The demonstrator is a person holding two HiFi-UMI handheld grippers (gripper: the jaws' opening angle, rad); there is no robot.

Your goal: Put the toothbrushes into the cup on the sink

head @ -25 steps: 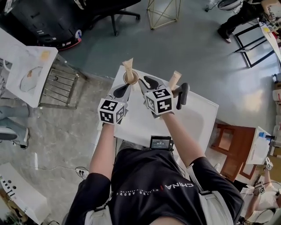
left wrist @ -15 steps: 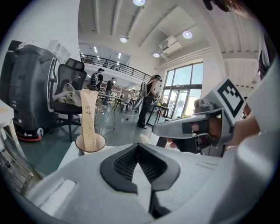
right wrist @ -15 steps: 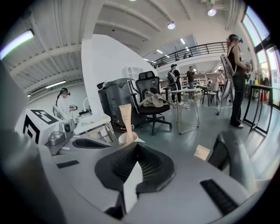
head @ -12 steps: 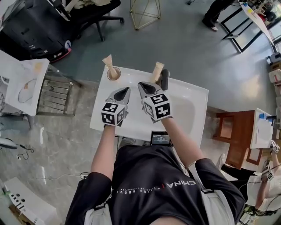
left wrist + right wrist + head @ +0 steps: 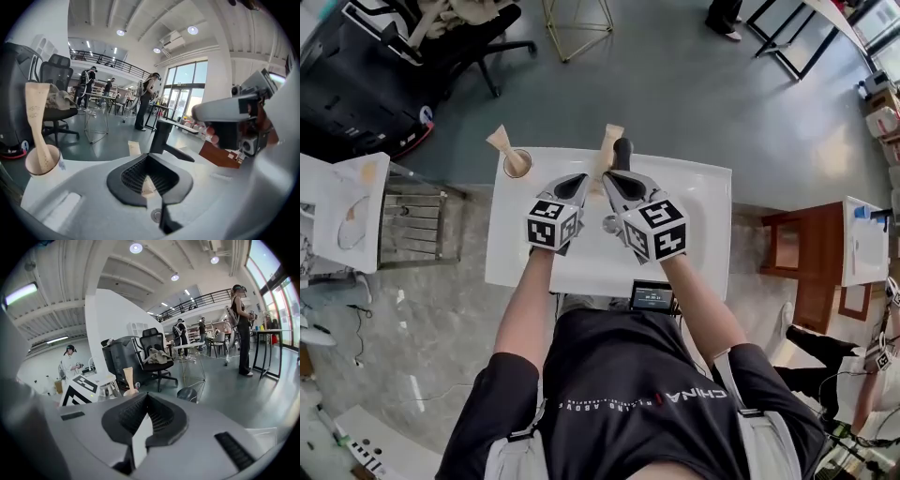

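Note:
A tan cup (image 5: pixel 517 165) stands on the white sink's (image 5: pixel 703 216) far left corner with one beige toothbrush packet (image 5: pixel 500 141) upright in it. A second beige packet (image 5: pixel 610 141) leans beside the black faucet (image 5: pixel 622 153). My left gripper (image 5: pixel 578 181) and right gripper (image 5: pixel 611 178) hover side by side over the basin, both shut with nothing held. In the left gripper view the cup (image 5: pixel 42 160) and its toothbrush packet (image 5: pixel 37 119) sit far left, the faucet (image 5: pixel 162 136) lies straight ahead and the right gripper (image 5: pixel 234 117) is at the right. The right gripper view shows that cup (image 5: pixel 130 392) beyond its shut jaws.
The drain (image 5: pixel 609 223) lies under the grippers. A small screen (image 5: pixel 652 298) sits at the sink's near edge. A metal rack (image 5: pixel 412 220) stands left, a wooden cabinet (image 5: pixel 802 272) right, an office chair (image 5: pixel 459 37) and a wire stool (image 5: pixel 577 19) beyond. People stand in the background.
Both grippers have drawn back from the sink's far edge toward the basin's middle. The left gripper has left the cup, the right one the packet by the faucet.

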